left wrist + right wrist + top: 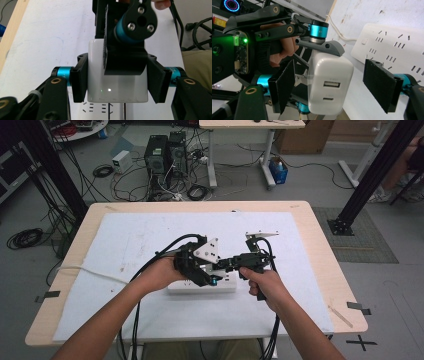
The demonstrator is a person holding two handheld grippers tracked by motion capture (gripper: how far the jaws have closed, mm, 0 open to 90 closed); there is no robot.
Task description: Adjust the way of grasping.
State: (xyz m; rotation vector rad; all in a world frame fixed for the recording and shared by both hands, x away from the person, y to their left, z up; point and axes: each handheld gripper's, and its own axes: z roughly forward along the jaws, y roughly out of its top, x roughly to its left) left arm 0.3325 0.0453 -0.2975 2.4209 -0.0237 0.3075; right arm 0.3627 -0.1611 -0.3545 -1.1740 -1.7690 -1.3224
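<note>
A white USB charger block (117, 87) sits clamped between the pads of my left gripper (117, 82), just above a white power strip (100, 108). In the right gripper view the same charger (329, 85) shows its two USB ports. My right gripper (332, 86) straddles it, with a gap between each black pad and the charger's sides, so it is open. One of the right gripper's jaws crosses in front of the charger in the left gripper view. In the high view both grippers meet over the power strip (200, 286), the left gripper (212, 279) beside the right gripper (227, 266).
The power strip (392, 40) lies on a white mat (150, 235) over a wooden table (320, 240), its white cable (90, 270) running off to the left. Computer towers (165, 155) and tangled cables stand on the floor beyond the far edge.
</note>
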